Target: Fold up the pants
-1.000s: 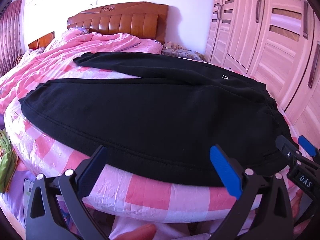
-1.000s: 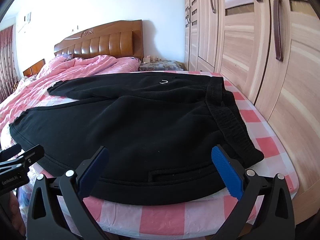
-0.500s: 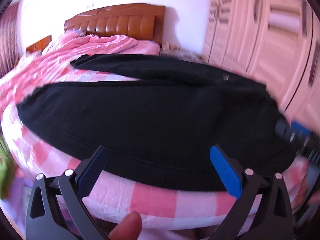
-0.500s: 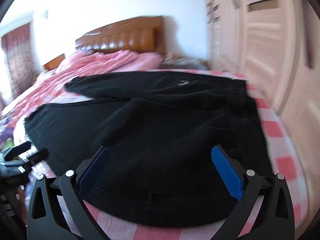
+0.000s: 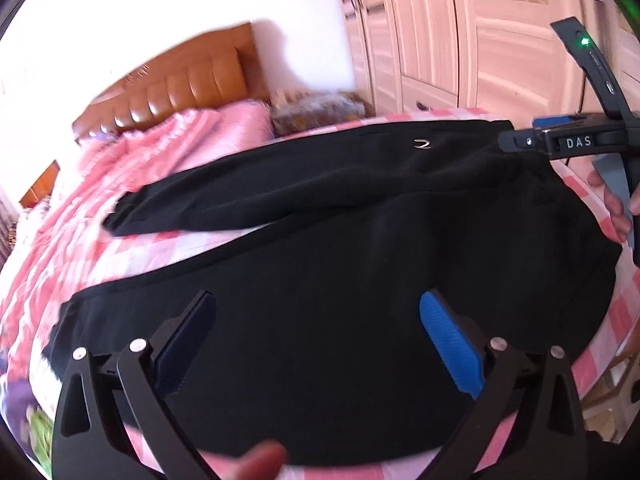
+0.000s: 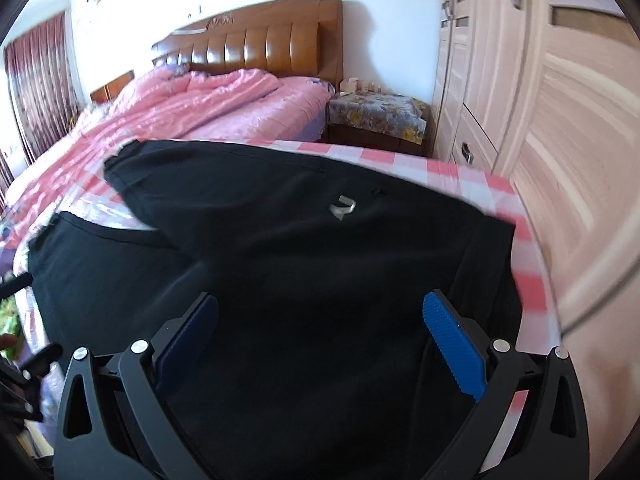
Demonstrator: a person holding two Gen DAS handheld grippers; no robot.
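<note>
- Black pants point(image 5: 360, 264) lie spread flat on the bed point(image 5: 120, 216).
- Left claw point(image 5: 320, 340): fingers spread wide, holding nothing, above pants.
- Right claw point(image 6: 320, 340): fingers spread wide, holding nothing, above pants.

The bed point(image 6: 496, 184) wore a pink-checked sheet; black pants point(image 6: 304, 264) lay spread across its foot edge, and a rumpled pink quilt point(image 6: 192, 108) lay toward the headboard point(image 6: 264, 40).

A bed point(image 6: 496, 184) with a pink-and-white checked sheet has a rumpled pink quilt point(image 6: 208, 100) toward the brown headboard point(image 6: 256, 44). Beside it stands a nightstand point(image 6: 380, 120) under a floral cloth, next to a pale wardrobe point(image 5: 460, 32). Dark red curtains point(image 6: 40, 84) hang far left.
</note>
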